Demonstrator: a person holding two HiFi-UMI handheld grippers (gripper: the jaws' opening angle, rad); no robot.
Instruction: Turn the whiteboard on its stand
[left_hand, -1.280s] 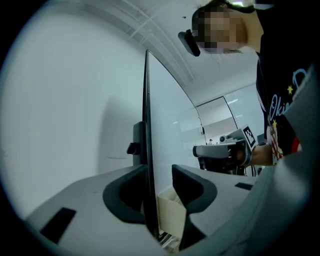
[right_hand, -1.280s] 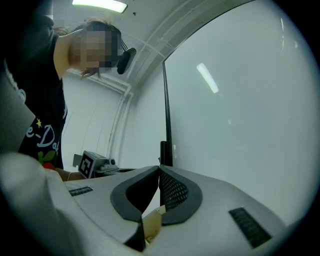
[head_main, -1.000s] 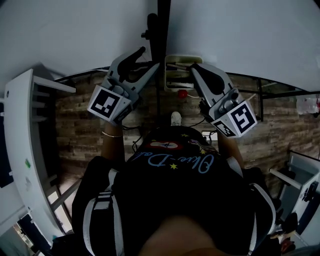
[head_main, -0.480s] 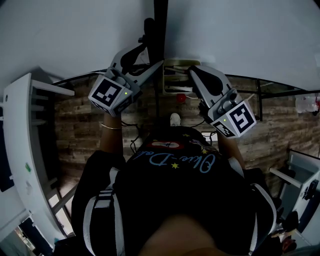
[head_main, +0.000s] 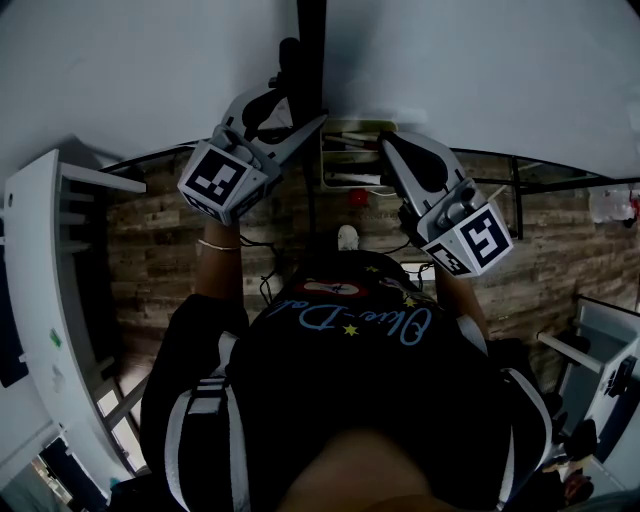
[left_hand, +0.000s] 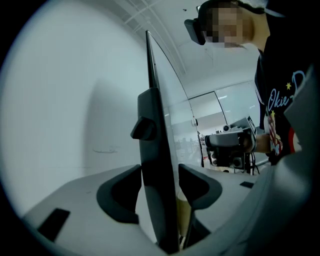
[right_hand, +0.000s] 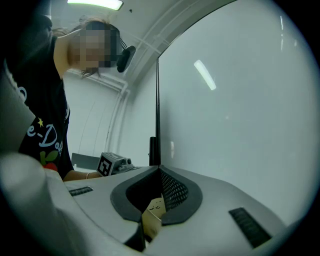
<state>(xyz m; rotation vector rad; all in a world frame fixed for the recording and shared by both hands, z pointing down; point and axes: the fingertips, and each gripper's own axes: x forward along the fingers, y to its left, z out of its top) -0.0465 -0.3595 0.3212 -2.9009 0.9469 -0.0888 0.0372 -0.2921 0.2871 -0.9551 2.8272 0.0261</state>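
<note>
Left gripper view gives me the clearest read: the left gripper (left_hand: 159, 172) stands released, its jaws spread to either side of the dark post (left_hand: 156, 145) of the stand. The near pad (left_hand: 131, 185) lies right against the post and the other pad stands a little clear of it, so nothing is pinched. Those jaws have just swung wide and then eased in slightly, with the post between them throughout. A knob (left_hand: 143, 129) juts from the post just above the jaws, and the whiteboard (left_hand: 65, 100) fills the view to the left of it, its thin edge rising on above the post. In the right gripper view I see the right gripper (right_hand: 159, 170) clenched, its tips meeting on the board's thin dark edge, and the white face spreads away to the right of the jaws. From the head view, both grippers reach level toward the board, which spans the top of the picture; the left one is at the post, the right one just beside a small tray (head_main: 350, 150) under the board's lower edge.
</note>
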